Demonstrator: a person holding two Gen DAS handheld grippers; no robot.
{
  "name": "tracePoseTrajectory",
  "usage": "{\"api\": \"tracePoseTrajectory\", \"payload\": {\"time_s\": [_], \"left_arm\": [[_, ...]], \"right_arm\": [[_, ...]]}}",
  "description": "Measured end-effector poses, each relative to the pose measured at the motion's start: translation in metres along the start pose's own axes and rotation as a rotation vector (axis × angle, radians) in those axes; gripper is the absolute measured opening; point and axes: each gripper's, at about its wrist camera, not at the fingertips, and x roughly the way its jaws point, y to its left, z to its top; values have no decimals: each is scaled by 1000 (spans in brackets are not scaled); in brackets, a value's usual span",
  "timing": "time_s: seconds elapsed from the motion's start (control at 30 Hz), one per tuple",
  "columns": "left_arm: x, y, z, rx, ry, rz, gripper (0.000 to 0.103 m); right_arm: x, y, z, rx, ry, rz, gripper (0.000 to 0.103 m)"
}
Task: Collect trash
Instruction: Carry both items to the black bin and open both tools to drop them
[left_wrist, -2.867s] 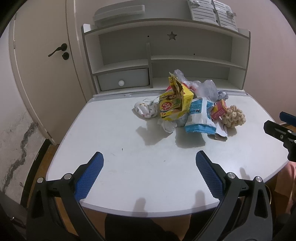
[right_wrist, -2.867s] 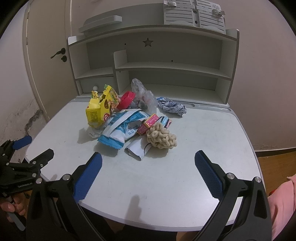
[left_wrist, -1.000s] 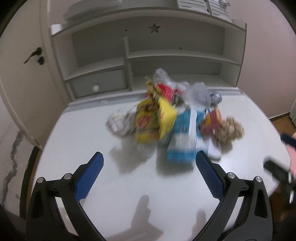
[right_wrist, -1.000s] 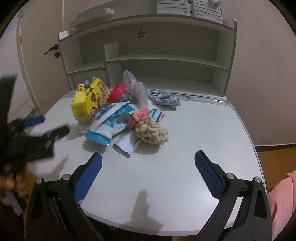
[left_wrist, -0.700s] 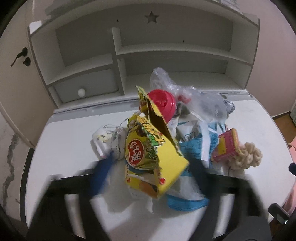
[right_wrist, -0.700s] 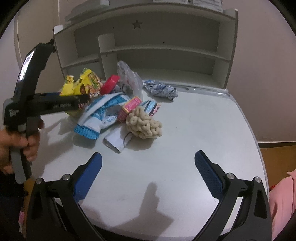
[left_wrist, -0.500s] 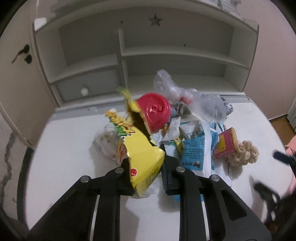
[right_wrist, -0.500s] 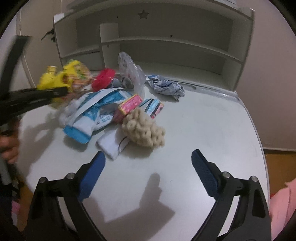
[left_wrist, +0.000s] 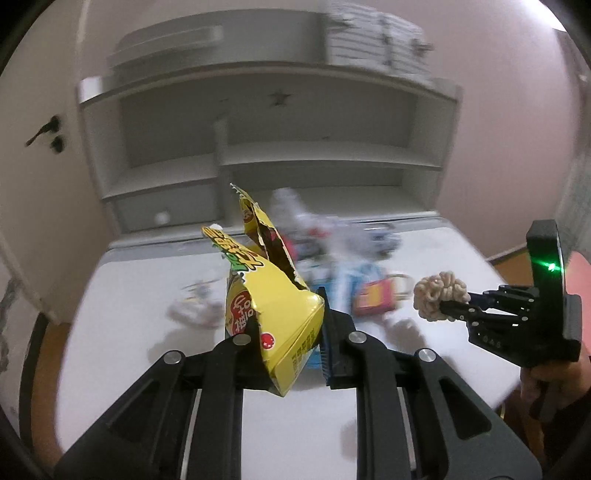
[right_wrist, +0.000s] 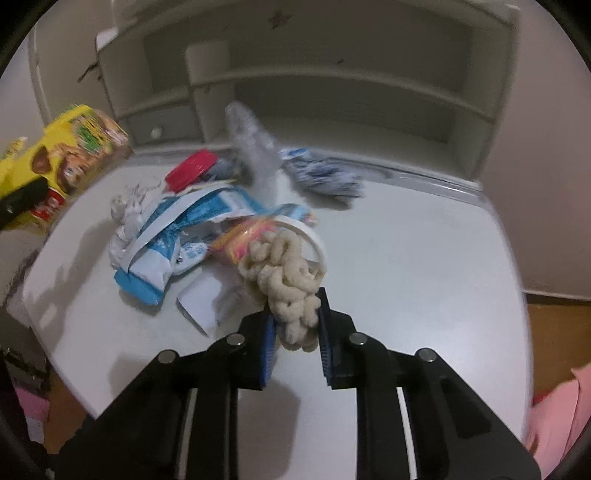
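Left wrist view: the left claw (left_wrist: 290, 343) is clenched on a torn yellow snack box (left_wrist: 275, 310), its two fingers pinching the lower part of the carton while the ripped flaps stand up above and ahead of the tips. The box hangs clear above the white table (left_wrist: 122, 317). Ahead of the claw, blurred, lies the rest of the litter: a blue and white wrapper (left_wrist: 352, 275), a small red and yellow packet (left_wrist: 373, 301) and a crumpled white wad (left_wrist: 195, 306) off to the claw's left. To the claw's right the right claw (left_wrist: 443, 306) comes in from the side, gripped by a hand (left_wrist: 546, 384), with a beige knotted clump (left_wrist: 437, 297) at its tips. Beyond the litter stands a white shelf unit (left_wrist: 280, 147).

Right wrist view: the right claw (right_wrist: 295, 326) has its jaws closing, and the blue pads press on either side of the beige knotted clump (right_wrist: 284, 273), which bulges ahead of the tips. Just ahead and to the claw's left the litter heap sits on the table (right_wrist: 424, 258): the blue and white wrapper (right_wrist: 177, 229), a red lid (right_wrist: 190, 171), clear plastic (right_wrist: 255, 147) and a crumpled blue and white bag (right_wrist: 325, 175) further back. Far to the claw's left, the yellow snack box (right_wrist: 70, 155) is held up off the table.
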Motion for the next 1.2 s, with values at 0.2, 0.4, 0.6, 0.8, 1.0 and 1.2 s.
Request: {"api": "tracePoseTrajectory", "payload": {"time_s": [0.2, 0.4, 0.6, 0.8, 1.0, 1.2], "left_arm": [[17, -112, -10, 139, 26, -253, 17], [22, -252, -38, 322, 55, -513, 17], [38, -373, -90, 477, 158, -710, 17], [92, -455, -158, 583, 299, -776, 17], [171, -504, -214, 598, 451, -730, 17], [213, -530, -257, 568, 556, -683, 17]], "right_arm": [[-78, -87, -60, 194, -73, -122, 20], [-139, -190, -153, 424, -72, -327, 20], [-157, -279, -248, 639, -9, -443, 20], [-115, -342, -339, 798, 137, -445, 20], [-61, -365, -405, 886, 281, -390, 20], [-34, -366, -431, 925, 350, -353, 20]]}}
